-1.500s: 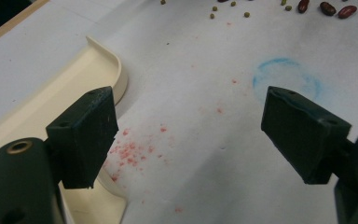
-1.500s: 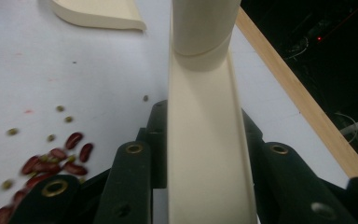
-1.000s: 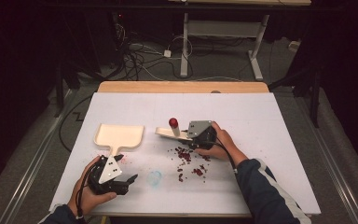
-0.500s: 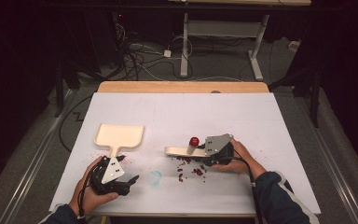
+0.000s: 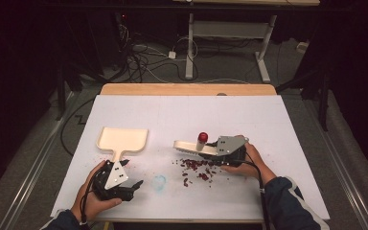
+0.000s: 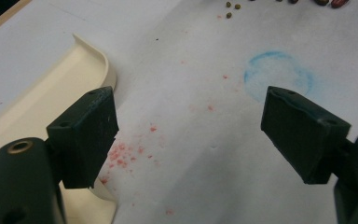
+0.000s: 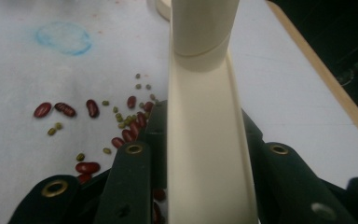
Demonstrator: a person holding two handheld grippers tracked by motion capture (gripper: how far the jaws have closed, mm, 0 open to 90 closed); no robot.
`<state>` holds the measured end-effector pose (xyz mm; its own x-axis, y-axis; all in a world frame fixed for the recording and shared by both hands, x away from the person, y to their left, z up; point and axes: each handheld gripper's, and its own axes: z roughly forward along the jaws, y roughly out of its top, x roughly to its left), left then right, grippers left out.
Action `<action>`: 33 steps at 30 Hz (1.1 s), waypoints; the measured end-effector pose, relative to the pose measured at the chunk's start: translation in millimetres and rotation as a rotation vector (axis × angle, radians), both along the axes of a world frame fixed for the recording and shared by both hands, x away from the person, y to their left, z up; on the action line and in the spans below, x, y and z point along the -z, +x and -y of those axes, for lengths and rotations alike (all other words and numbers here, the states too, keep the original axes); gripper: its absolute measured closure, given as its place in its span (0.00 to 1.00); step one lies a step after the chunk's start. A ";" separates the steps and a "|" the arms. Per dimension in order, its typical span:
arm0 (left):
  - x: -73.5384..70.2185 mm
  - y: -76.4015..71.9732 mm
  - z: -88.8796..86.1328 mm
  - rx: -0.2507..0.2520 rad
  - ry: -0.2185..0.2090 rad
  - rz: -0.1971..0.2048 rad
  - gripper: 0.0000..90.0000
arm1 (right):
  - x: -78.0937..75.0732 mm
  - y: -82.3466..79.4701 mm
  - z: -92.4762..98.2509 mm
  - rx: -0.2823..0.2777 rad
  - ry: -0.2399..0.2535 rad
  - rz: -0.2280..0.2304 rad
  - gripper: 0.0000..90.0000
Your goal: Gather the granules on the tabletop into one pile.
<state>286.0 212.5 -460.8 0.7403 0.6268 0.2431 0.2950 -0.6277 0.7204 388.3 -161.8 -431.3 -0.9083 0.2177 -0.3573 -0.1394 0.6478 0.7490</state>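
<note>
I see the white-covered rectangular table (image 5: 278, 124), with the cream plastic dustpan (image 5: 123, 140) lying left. My right gripper (image 5: 210, 147) pinches a cream plastic brush handle (image 7: 205, 140) above scattered red and green beans (image 5: 196, 167). My left gripper (image 6: 191, 135) stands spread, beside the dustpan.

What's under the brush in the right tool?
Red and green beans lie scattered on the table beside and partly beneath the brush, which the right tool holds above them. Whatever lies directly below its handle is covered.
</note>
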 end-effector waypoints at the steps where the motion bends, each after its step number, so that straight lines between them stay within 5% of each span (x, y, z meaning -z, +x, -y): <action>1: 0.0 0.1 0.0 0.000 0.000 -0.001 0.20 | 0.0 0.0 0.0 0.000 0.000 0.000 0.76; 6: -0.7 -0.3 -0.7 -0.002 0.002 0.003 0.20 | -17.3 -12.7 2.8 0.041 0.081 -0.022 0.76; 7: -1.0 -0.6 -1.1 -0.002 0.002 0.005 0.20 | -21.1 -16.3 3.2 0.041 0.098 -0.044 0.76; 8: -1.3 -0.9 -1.5 -0.002 0.002 0.007 0.20 | -30.8 -29.6 2.4 0.024 0.141 -0.114 0.76; 14: -3.5 -3.1 -3.2 -0.006 -0.002 0.017 0.20 | -36.4 -63.0 -5.6 -0.050 0.131 -0.259 0.76; 19: -4.3 -3.2 -4.7 -0.009 -0.008 0.017 0.20 | -27.1 -87.9 -7.8 -0.099 0.064 -0.360 0.76; 28: -3.1 -1.5 -2.0 -0.002 0.000 0.011 0.20 | 0.7 -76.8 -9.1 -0.044 -0.030 -0.421 0.76; 33: -2.6 -1.1 -2.1 0.000 0.000 0.009 0.20 | 4.1 -54.3 2.7 0.032 0.003 -0.437 0.76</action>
